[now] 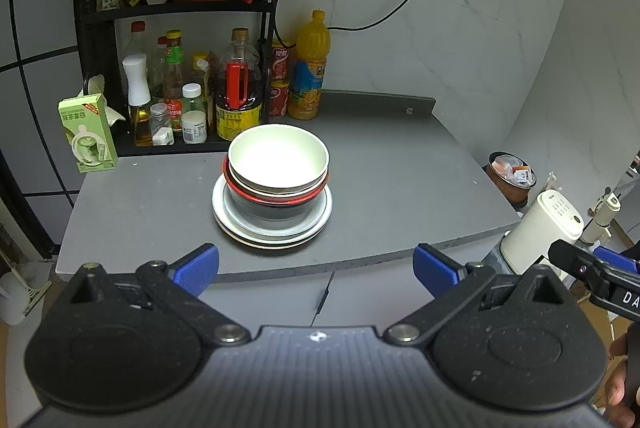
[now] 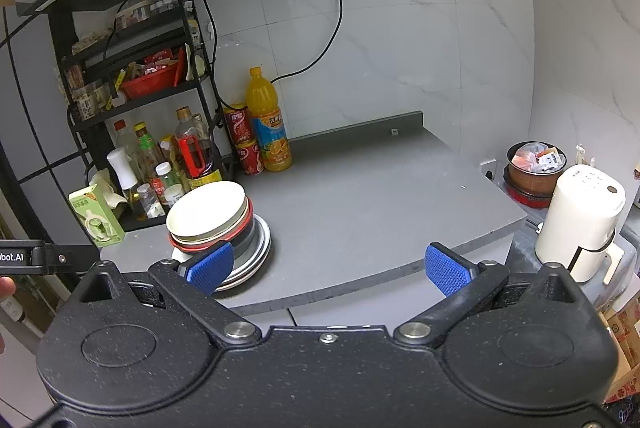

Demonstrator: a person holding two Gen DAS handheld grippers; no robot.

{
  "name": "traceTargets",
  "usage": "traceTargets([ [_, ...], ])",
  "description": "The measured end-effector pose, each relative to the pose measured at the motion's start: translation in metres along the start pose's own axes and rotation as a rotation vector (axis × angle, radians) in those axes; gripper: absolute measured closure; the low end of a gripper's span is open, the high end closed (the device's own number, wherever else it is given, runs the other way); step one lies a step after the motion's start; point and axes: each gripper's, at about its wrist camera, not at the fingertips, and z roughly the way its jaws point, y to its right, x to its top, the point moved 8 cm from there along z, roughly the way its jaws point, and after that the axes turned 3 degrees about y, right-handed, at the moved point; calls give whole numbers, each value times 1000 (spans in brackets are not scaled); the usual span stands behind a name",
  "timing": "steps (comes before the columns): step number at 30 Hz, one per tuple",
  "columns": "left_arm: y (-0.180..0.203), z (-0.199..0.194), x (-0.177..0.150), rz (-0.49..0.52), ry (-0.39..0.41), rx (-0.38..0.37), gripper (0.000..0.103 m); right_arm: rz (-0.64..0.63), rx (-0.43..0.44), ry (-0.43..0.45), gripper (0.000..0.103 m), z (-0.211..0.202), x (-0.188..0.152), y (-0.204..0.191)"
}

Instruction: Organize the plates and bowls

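A stack stands on the grey counter (image 1: 400,188): a white bowl (image 1: 278,158) on top, a red-rimmed bowl (image 1: 276,198) under it, then a dark bowl, all on several white plates (image 1: 272,230). My left gripper (image 1: 316,268) is open and empty, held just before the counter's front edge, with the stack straight ahead. In the right wrist view the white bowl (image 2: 206,212) and the plates (image 2: 256,248) are at the left. My right gripper (image 2: 328,268) is open and empty; its left finger overlaps the plates' edge in the picture.
A black rack (image 1: 180,8) with sauce bottles (image 1: 236,88) stands at the back left, with an orange juice bottle (image 1: 310,68) and red cans beside it. A green carton (image 1: 88,134) is on the left. A white appliance (image 2: 580,220) and a filled pot (image 2: 534,164) stand off the counter's right.
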Motion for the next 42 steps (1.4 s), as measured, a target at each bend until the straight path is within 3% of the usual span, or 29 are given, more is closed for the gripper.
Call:
traceTargets([
  [42,-2,-1,3,16,3,1,1,-45,9,-8,0,-7,4,-8],
])
